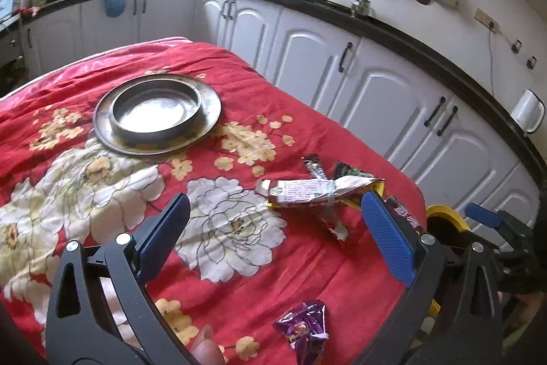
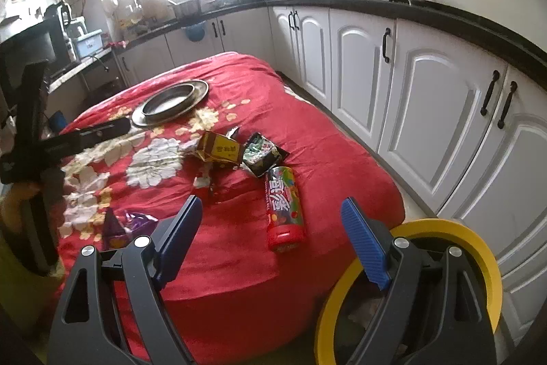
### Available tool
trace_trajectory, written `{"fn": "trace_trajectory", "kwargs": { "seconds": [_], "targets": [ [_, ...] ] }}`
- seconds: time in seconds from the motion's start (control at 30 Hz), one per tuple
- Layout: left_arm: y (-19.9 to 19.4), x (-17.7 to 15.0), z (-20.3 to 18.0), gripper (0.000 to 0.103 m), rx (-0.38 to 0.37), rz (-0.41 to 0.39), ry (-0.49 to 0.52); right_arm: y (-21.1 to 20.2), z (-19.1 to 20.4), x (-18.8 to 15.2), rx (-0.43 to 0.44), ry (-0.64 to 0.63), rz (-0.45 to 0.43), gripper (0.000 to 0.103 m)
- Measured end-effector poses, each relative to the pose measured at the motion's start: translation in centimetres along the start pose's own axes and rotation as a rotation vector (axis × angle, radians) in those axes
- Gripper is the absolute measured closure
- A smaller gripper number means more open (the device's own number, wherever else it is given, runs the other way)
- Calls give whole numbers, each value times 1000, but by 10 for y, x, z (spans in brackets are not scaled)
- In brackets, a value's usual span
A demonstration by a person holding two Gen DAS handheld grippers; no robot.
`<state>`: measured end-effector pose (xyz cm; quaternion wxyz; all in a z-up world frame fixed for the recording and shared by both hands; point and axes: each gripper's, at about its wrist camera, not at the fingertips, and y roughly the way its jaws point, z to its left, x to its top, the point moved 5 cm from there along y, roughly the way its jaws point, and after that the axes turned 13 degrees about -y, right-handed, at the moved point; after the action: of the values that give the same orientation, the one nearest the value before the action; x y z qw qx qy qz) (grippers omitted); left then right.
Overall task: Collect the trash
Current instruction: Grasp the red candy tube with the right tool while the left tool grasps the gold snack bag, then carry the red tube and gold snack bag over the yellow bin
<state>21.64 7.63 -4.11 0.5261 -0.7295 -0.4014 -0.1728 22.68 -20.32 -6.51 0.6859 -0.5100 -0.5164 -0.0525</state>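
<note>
Since both the left gripper [image 1: 275, 224] and right gripper [image 2: 273, 230] hang with jaws released, the rigid, light red can [image 2: 284, 206] wants a mid-body pinch, while crinkly wrappers [image 1: 318, 190] crush easily

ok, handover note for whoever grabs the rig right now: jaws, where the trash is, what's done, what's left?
Left gripper: jaws open, empty, over the red floral cloth.
Right gripper: jaws open, empty, at the table's near edge beside the yellow-rimmed bin.
Trash on the cloth: purple wrapper nearest the left gripper; brown carton, dark green-print packet and red candy tube clustered toward the right side.
Metal plate with bowl at the far end, not trash.
Done: nothing visibly collected; the bin's inside is barely visible.
Left: pick each piece and drop it in the bin.
</note>
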Motion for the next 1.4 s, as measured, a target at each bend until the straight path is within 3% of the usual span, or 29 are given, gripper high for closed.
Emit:
{"fn": "trace_trajectory", "kwargs": {
  "seconds": [0.27,0.33,0.6,0.77,0.9,1.0,1.07,1.4],
  "targets": [
    [21,-6,-37,11,-43,62,211,51,-7,-7,21,-12,92,23],
    [31,-8,-47,11,-36,82,287,61,-7,-10,35,-4,109,31],
    [70,-21,-72,11,-21,175,533,85,-10,-15,75,7,147,44],
    [88,-26,-77,11,-11,209,591,94,-14,-19,84,3,165,55],
    [99,-31,-84,11,3,218,638,94,-18,-21,95,12,160,71],
    [105,-35,-88,11,8,224,669,91,-18,-21,105,19,150,71],
    [109,-39,-89,15,26,231,692,88,-17,-21,111,16,145,71],
    [114,-41,-87,59,46,231,670,67,-18,-23,142,59,117,71]
  ]
}}
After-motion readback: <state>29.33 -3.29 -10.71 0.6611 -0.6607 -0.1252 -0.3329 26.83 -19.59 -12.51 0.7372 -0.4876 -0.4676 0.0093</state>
